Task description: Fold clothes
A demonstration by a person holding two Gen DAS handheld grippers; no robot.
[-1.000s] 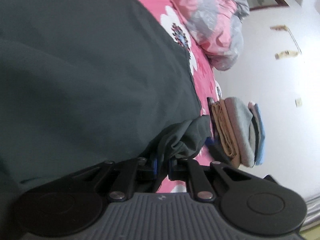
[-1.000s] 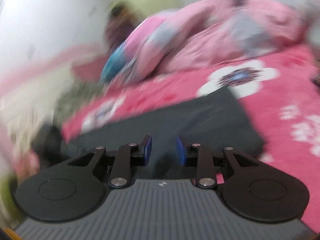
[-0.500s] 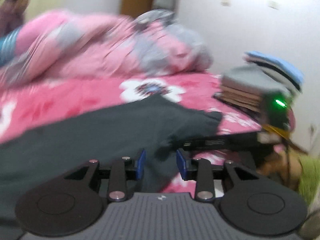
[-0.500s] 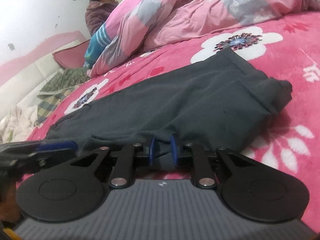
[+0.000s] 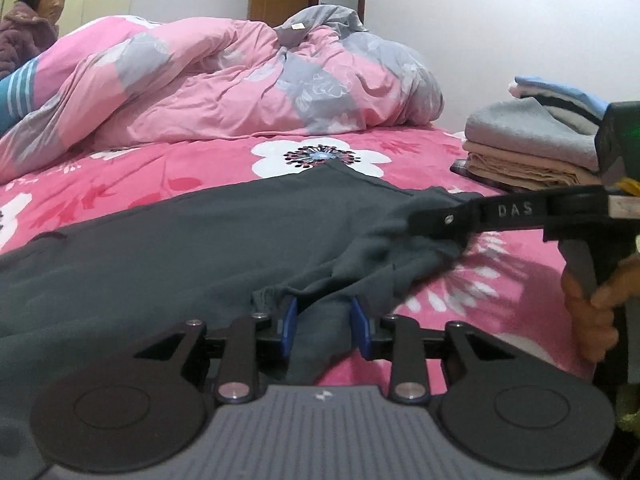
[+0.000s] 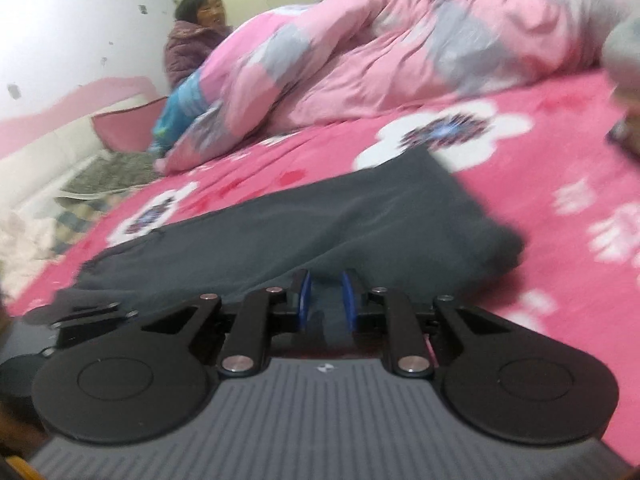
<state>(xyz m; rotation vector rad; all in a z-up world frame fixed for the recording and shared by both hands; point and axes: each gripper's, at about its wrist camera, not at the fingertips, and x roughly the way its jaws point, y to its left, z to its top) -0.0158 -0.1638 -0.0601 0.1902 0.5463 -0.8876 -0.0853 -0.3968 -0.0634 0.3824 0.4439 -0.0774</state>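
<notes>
I see the dark grey garment point(image 5: 168, 248) spread flat across the bed point(image 5: 120, 184), on the pink floral cover; its near edge is bunched up right at my left gripper point(image 5: 323, 322); left fingers point(image 5: 288, 320) sit parted with a fold of the cloth running between the blue pads, not pinched tight; the right gripper point(image 5: 452, 220) comes in from the right side of the left wrist view, tip buried in the rumpled corner of the garment, a hand point(image 5: 596, 312) on its handle; from the right wrist view the right gripper point(image 6: 325, 304) sits low at the garment's point(image 6: 320, 216) near edge, fingers point(image 6: 304, 300) a narrow gap apart with dark cloth between them; I cannot tell whether they're clamped on it, that frame is blurred; a stack of folded clothes point(image 5: 536, 148) sits at the far right corner of the bed, well apart from the garment; a crumpled pink and grey quilt point(image 5: 224, 84) lies beyond it; a person point(image 5: 28, 32) sits at the far left.
</notes>
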